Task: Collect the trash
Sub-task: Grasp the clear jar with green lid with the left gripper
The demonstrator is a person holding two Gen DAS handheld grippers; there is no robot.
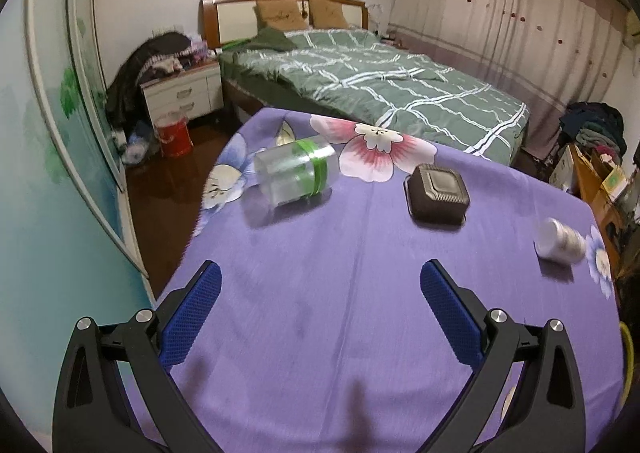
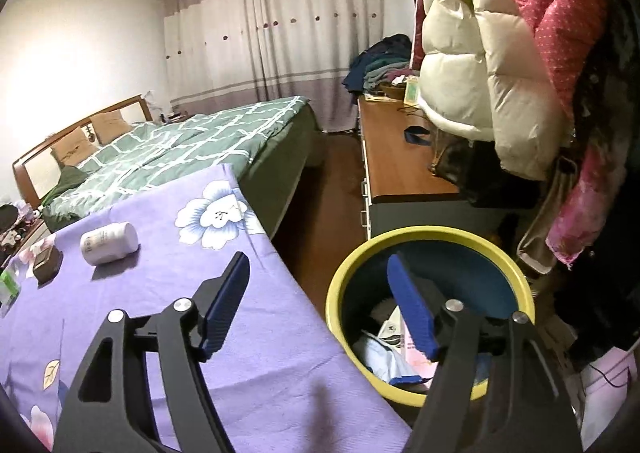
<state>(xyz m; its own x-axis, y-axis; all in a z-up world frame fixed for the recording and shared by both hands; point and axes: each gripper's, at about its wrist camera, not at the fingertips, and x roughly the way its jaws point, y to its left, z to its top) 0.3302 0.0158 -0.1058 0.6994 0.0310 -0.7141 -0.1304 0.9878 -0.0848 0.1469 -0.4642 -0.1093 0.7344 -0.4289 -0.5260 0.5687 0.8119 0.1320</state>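
Note:
A purple flowered cloth (image 1: 340, 293) covers the table. On it lie a clear plastic jar with green bands (image 1: 294, 175) on its side, a dark brown square box (image 1: 438, 191) and a small white bottle (image 1: 560, 241) on its side. My left gripper (image 1: 320, 273) hovers open over the near cloth, short of all three, nothing between its blue pads. In the right wrist view the white bottle (image 2: 109, 243) and brown box (image 2: 47, 263) lie far left. My right gripper (image 2: 318, 265) stands open and empty over the table's right edge, one finger above a yellow-rimmed bin (image 2: 472, 241) holding paper trash (image 2: 384, 353).
A bed with a green checked quilt (image 1: 380, 85) stands beyond the table. A white nightstand (image 1: 184, 93) and red bucket (image 1: 174, 135) sit at the far left. A wooden dresser (image 2: 400, 157) and hanging coats (image 2: 500, 53) crowd the right side, close to the bin.

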